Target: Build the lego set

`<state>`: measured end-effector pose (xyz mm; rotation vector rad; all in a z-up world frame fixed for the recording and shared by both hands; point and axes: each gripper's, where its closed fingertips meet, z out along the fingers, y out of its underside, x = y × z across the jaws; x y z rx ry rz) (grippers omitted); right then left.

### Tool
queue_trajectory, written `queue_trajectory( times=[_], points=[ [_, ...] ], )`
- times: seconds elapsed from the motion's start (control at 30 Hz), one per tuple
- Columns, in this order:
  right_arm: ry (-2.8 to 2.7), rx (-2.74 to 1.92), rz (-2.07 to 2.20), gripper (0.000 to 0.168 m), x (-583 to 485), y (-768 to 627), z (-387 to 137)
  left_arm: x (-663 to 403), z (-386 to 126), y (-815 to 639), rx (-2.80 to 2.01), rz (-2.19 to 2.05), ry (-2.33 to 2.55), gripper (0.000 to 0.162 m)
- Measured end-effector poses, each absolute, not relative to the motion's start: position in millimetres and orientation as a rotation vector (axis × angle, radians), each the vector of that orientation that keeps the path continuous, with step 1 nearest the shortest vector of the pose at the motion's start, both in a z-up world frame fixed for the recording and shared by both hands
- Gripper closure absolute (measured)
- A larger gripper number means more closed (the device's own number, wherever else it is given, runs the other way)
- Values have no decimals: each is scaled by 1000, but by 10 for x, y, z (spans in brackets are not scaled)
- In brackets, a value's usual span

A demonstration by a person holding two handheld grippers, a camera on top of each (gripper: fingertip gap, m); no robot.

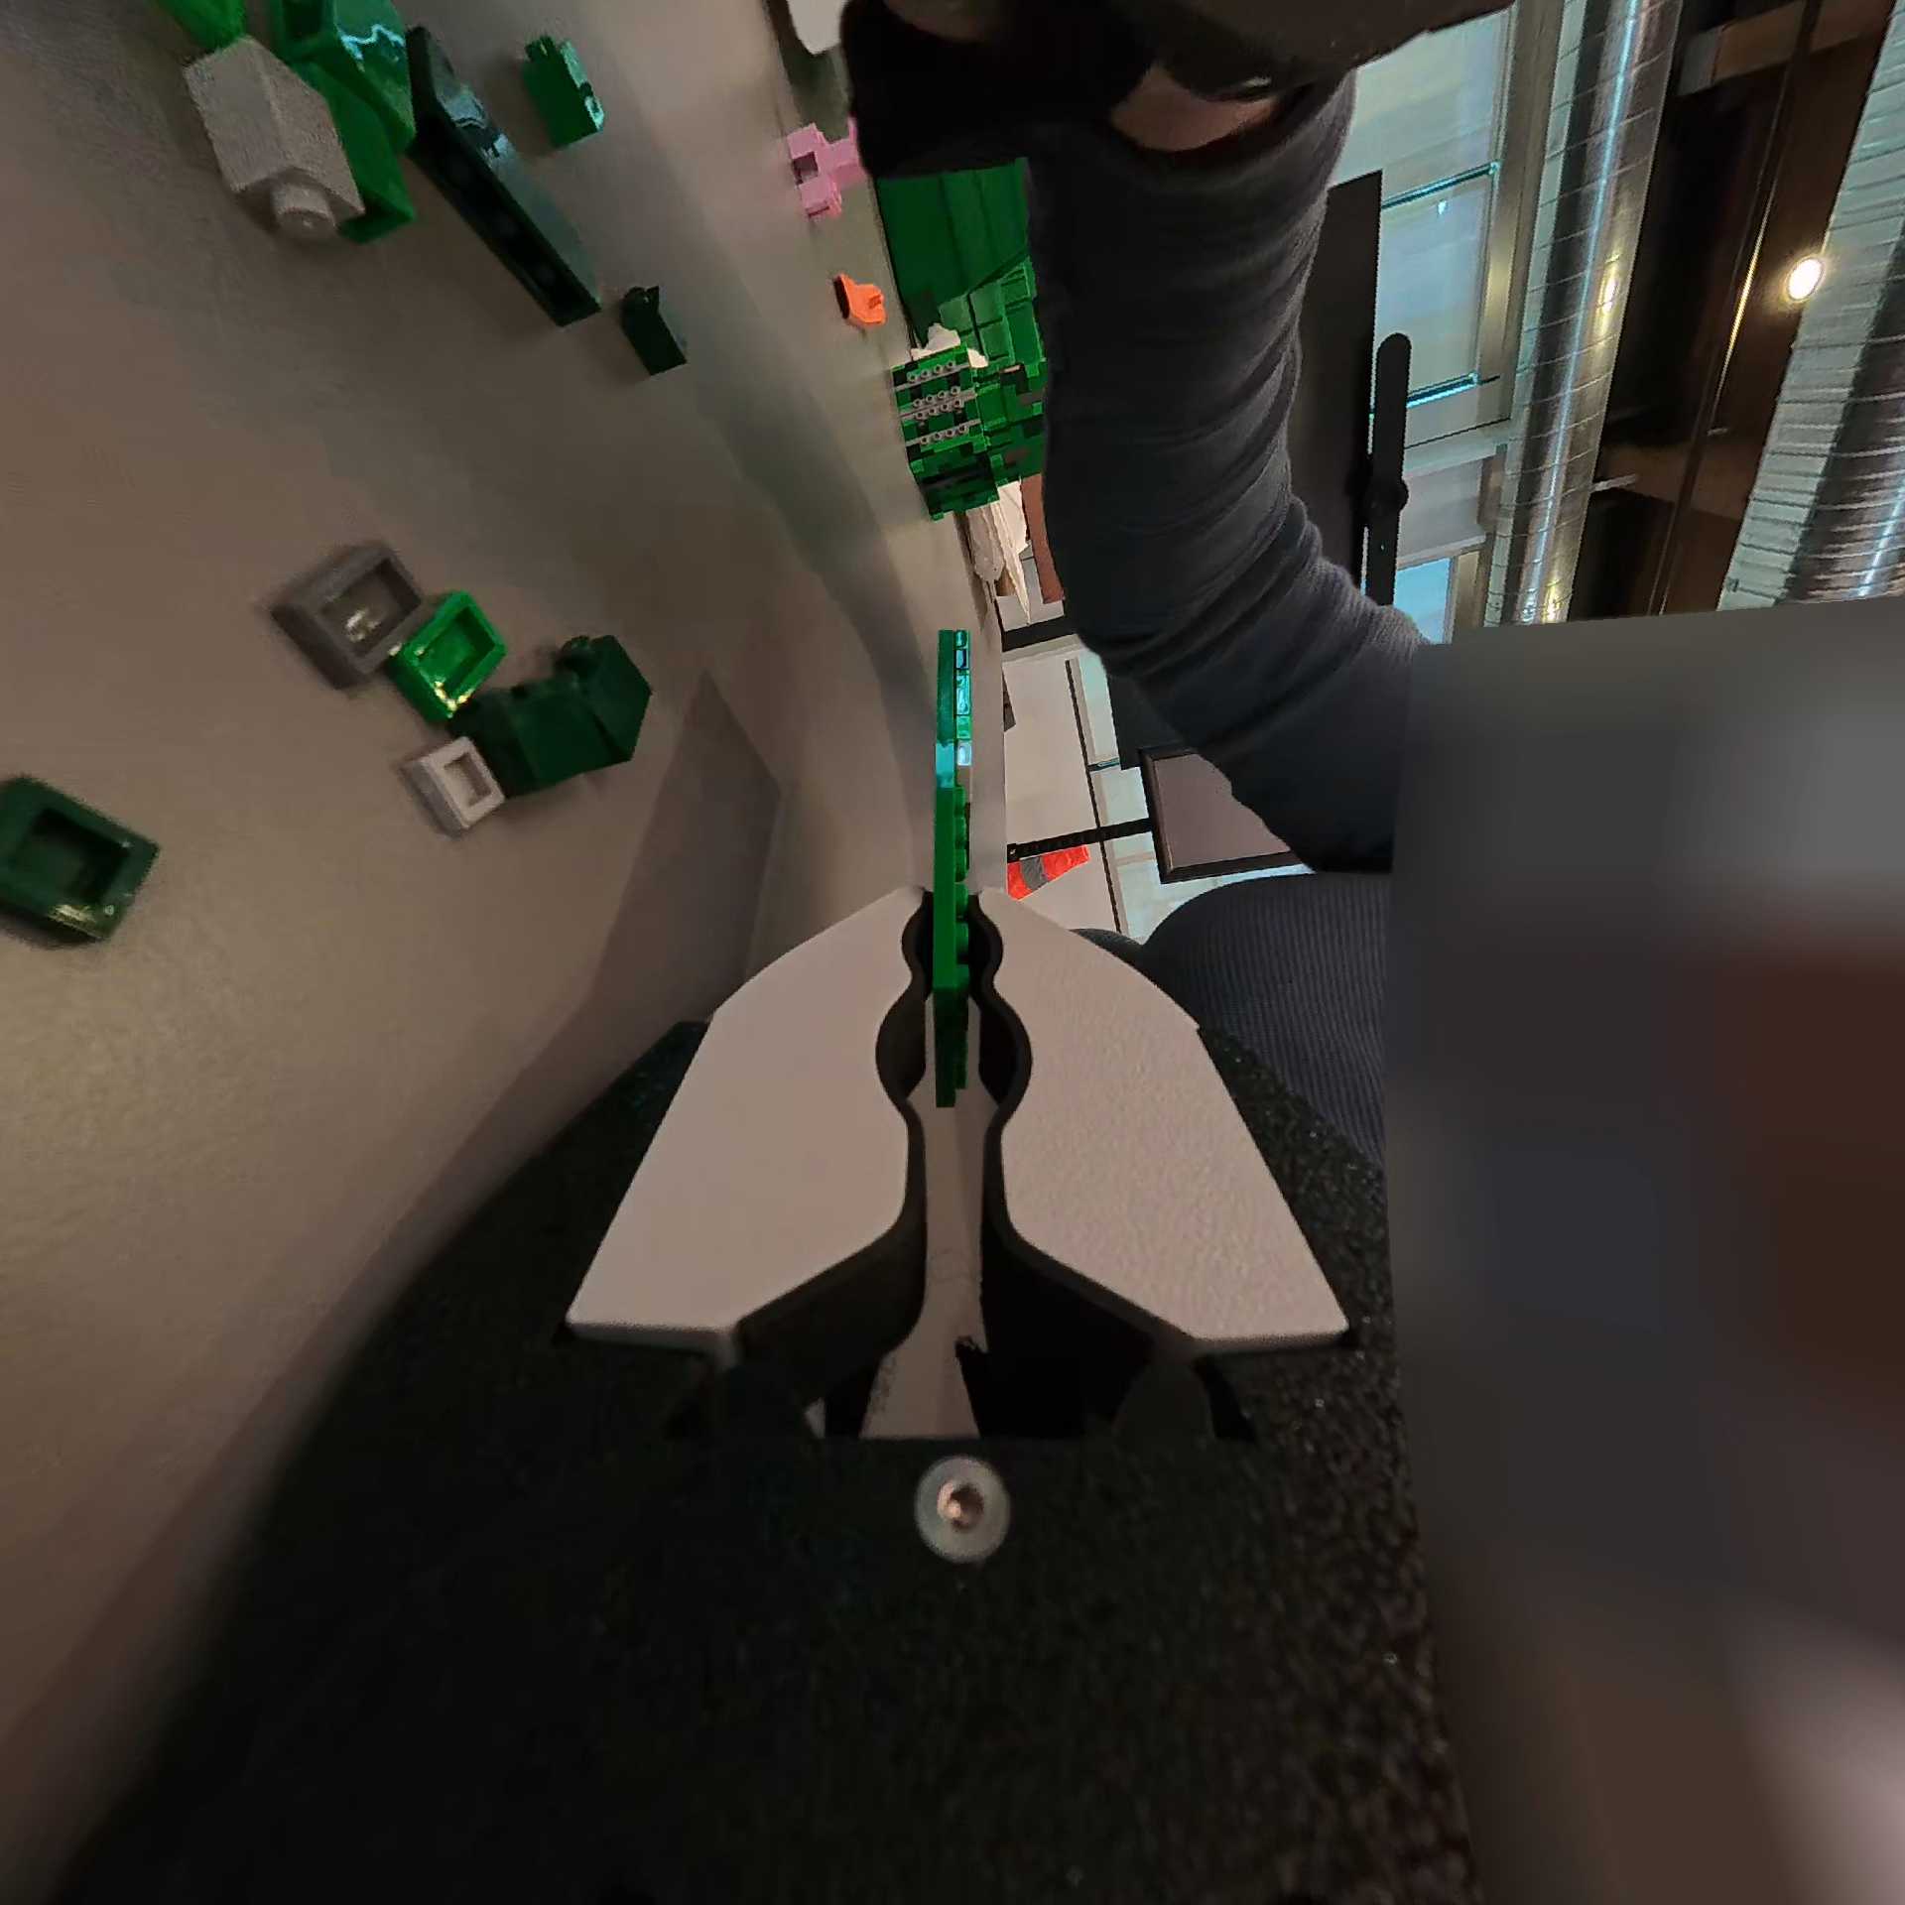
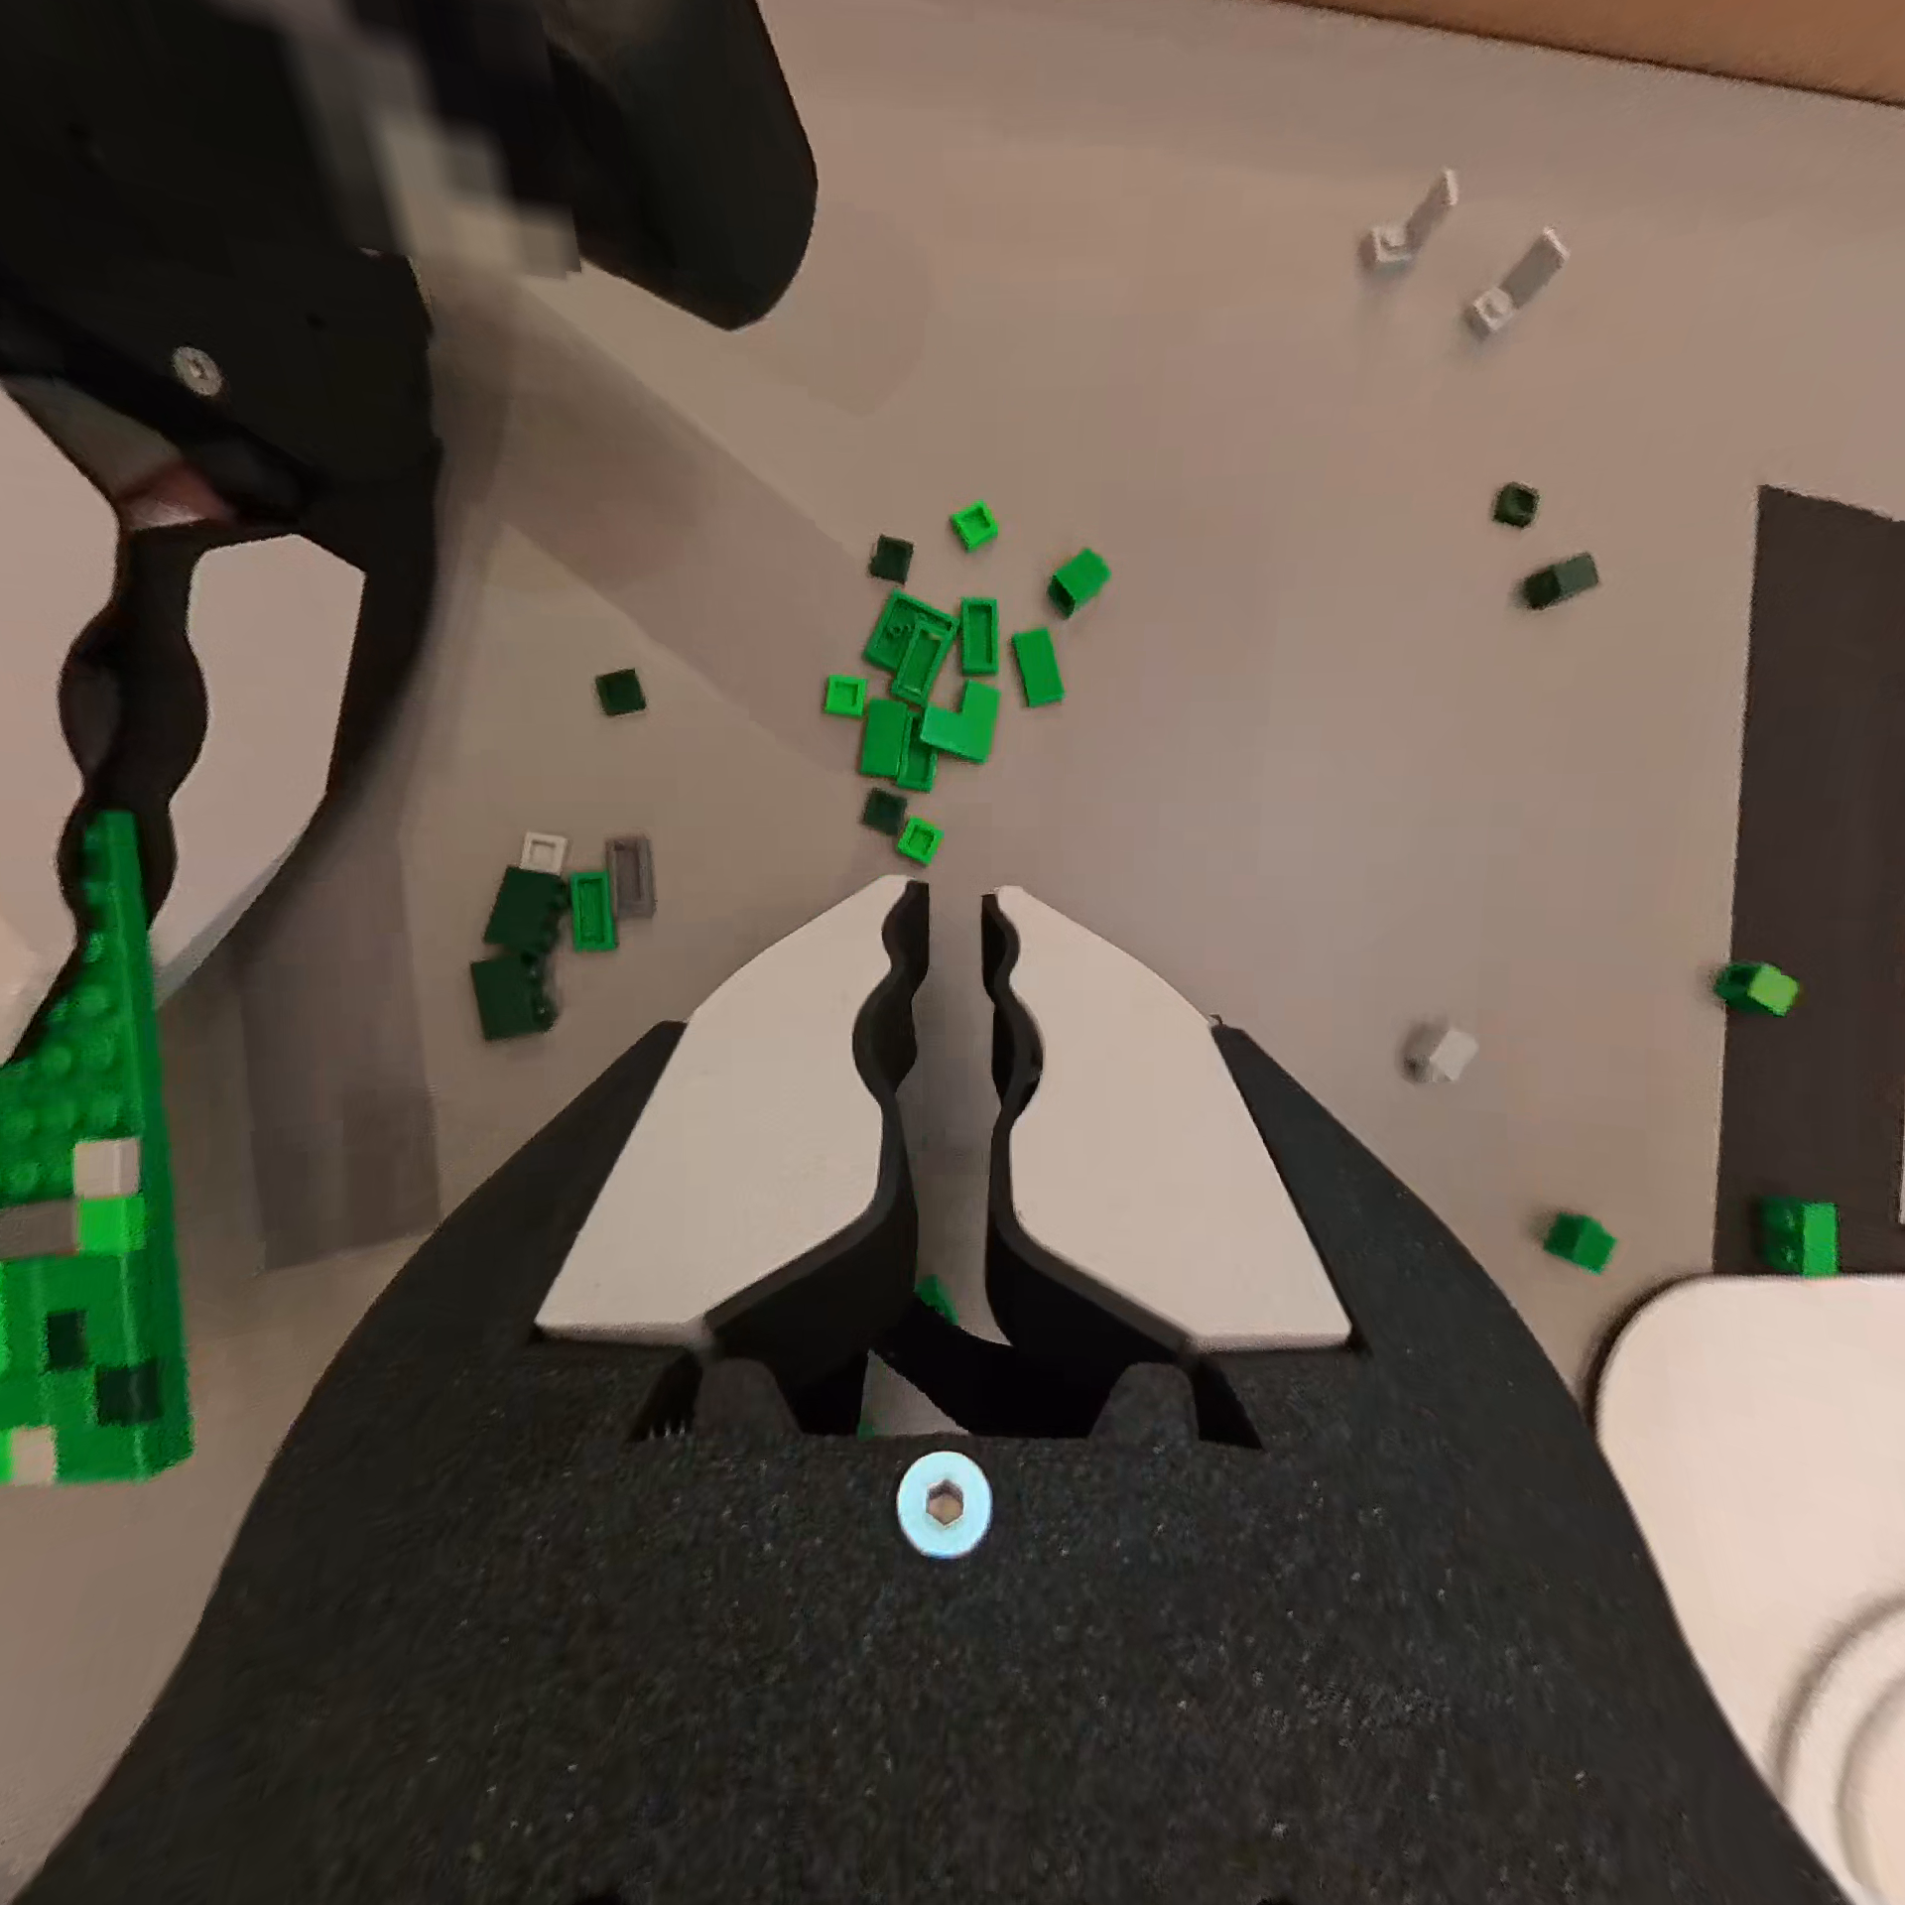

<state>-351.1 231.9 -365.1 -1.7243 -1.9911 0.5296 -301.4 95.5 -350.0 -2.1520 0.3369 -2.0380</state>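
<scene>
My left gripper [image 1: 950,907] is shut on a bright green plate [image 1: 950,825], which I see edge-on, standing out past the fingertips above the table. In the right wrist view the same plate [image 2: 93,1185] shows its studded face with grey, white and dark green tiles on it, held by the left gripper [image 2: 113,825] at the far left. My right gripper [image 2: 954,897] is empty, jaws a narrow gap apart, above the table just short of a pile of bright green tiles [image 2: 933,680].
Dark green bricks [image 2: 521,948] and small grey and white tiles [image 2: 631,876] lie left of the pile. Grey pieces [image 2: 1515,283] lie far right. A white tray [image 2: 1752,1495] sits at the lower right. A part-built green model [image 1: 969,412] stands beside a person's dark sleeve [image 1: 1185,412]. The grippers' ends are close to 15 cm from one another.
</scene>
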Motion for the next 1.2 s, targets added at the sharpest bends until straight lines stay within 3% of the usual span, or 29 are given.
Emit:
queue_trajectory(
  times=[0.03,0.3,0.7,0.8,0.97,1.2],
  points=[
    [-2011,-1709,526,159,-3564,2309,-3678,-3014,-3499,956,-2151,-2039,335,158],
    [-1945,-1944,785,141,-3857,2332,-3776,-3015,-3497,956,-2148,-2044,334,158],
    [-2017,-1940,745,142,-3872,2338,-3898,-3014,-3495,958,-2148,-2050,331,158],
    [-2028,-1915,720,153,-3873,2344,-3911,-3014,-3495,959,-2148,-2052,330,158],
    [-2021,-1856,698,153,-3867,2337,-3910,-3014,-3497,959,-2149,-2051,330,158],
    [-1921,-1620,676,153,-3713,2290,-3625,-3014,-3496,961,-2148,-2052,329,158]
  ],
)
